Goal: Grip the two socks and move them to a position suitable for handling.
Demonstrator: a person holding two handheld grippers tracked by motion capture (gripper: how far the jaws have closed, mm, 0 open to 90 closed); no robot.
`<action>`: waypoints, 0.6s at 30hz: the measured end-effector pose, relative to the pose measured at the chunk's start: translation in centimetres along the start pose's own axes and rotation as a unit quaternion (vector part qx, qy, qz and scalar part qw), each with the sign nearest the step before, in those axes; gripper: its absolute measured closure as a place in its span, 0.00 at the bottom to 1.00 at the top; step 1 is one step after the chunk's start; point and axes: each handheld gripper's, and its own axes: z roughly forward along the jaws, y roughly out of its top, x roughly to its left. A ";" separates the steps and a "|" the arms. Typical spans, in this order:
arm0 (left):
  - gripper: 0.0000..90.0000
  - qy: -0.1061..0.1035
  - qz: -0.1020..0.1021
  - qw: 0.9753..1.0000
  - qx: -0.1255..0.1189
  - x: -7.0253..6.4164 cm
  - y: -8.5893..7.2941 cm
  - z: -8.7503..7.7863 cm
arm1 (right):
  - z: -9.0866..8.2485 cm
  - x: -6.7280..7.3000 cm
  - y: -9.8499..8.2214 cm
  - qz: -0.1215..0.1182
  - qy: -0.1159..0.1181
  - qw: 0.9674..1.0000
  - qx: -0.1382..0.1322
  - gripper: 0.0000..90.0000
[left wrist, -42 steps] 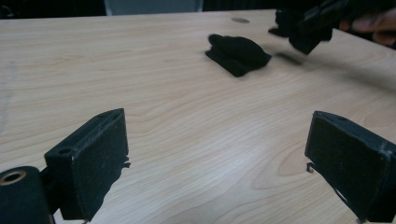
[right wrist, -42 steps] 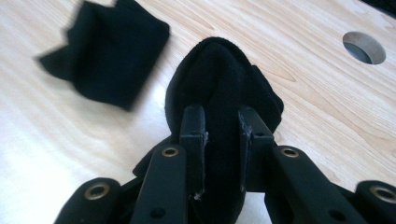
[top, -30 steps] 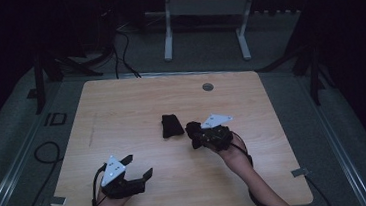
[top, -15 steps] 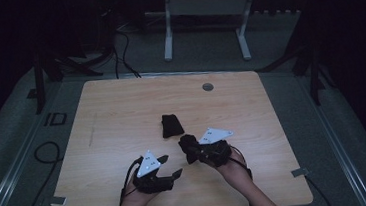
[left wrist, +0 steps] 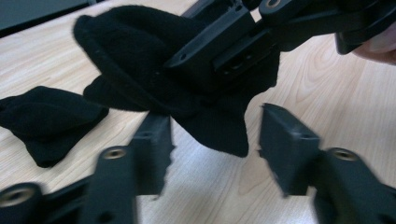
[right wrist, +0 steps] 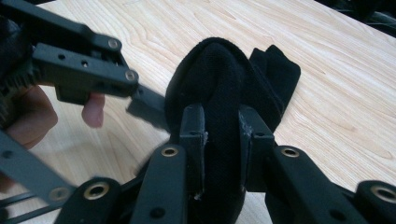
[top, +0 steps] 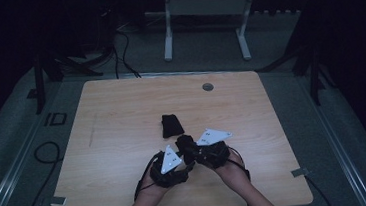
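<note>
Two black socks are in play. One sock point(top: 171, 125) point(left wrist: 46, 121) point(right wrist: 280, 74) lies flat on the wooden table point(top: 121, 113). The other sock point(top: 184, 144) point(right wrist: 219, 84) is held up off the table, with my right gripper point(top: 189, 150) point(right wrist: 223, 140) shut on it. Its loose end point(left wrist: 219, 130) hangs down between the jaws of my left gripper point(top: 188, 160) point(left wrist: 217, 147). Those jaws have just been closing around it, but a gap still shows on each side and the pads do not press the cloth.
A round grommet point(top: 207, 87) sits in the table near its far edge. A white-legged frame point(top: 204, 26) stands on the floor beyond the table. Bare wood lies to the left and right of the hands.
My left gripper has moved right from the table's front left to meet the right gripper, and its jaws have narrowed. The right gripper has shifted slightly left with its sock.
</note>
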 end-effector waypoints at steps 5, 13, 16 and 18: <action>0.91 0.007 0.009 1.000 0.010 0.1 -0.2 -0.1 | 0.0 -0.3 -0.4 0.009 0.009 1.000 0.004 0.83; 0.96 0.015 0.016 0.999 0.039 0.5 -1.0 -1.0 | -0.1 -0.5 -1.5 0.008 0.015 1.000 0.009 0.83; 0.96 0.022 0.002 0.999 0.046 1.4 -1.7 -1.7 | -0.6 -1.1 -2.1 0.018 0.002 1.000 0.009 0.85; 0.97 0.020 -0.001 0.999 0.045 1.5 -1.9 -2.1 | -0.8 -1.7 -2.5 0.032 0.018 0.999 0.009 0.85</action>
